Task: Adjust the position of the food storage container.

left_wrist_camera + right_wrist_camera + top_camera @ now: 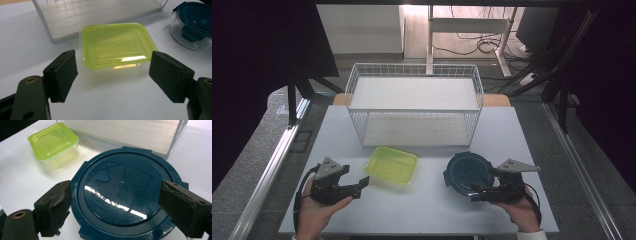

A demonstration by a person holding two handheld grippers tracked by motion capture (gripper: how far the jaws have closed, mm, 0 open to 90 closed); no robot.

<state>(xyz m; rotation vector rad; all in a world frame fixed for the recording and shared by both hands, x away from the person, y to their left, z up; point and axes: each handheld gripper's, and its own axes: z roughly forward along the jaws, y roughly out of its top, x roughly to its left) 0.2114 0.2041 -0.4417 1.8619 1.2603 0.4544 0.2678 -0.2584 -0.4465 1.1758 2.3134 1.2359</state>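
Observation:
A yellow-green lidded rectangular box (pixel 391 165) (pixel 117 45) (pixel 53 141) sits on the white table (pixel 422 210), left of centre. My left gripper (pixel 360 187) (pixel 116 75) is open just short of the box's near side, with nothing between its jaws. A round glass container with a dark blue clip lid (pixel 469 172) (pixel 196 22) (pixel 122 192) stands to the right. My right gripper (pixel 482 189) (pixel 120 210) is open, its jaws spread to either side of the lid's near part; I cannot tell whether they touch it.
A white two-tier wire rack (pixel 414 102) stands behind both containers at the table's far side, both shelves bare. A desk frame and cables (pixel 482 45) lie on the floor beyond.

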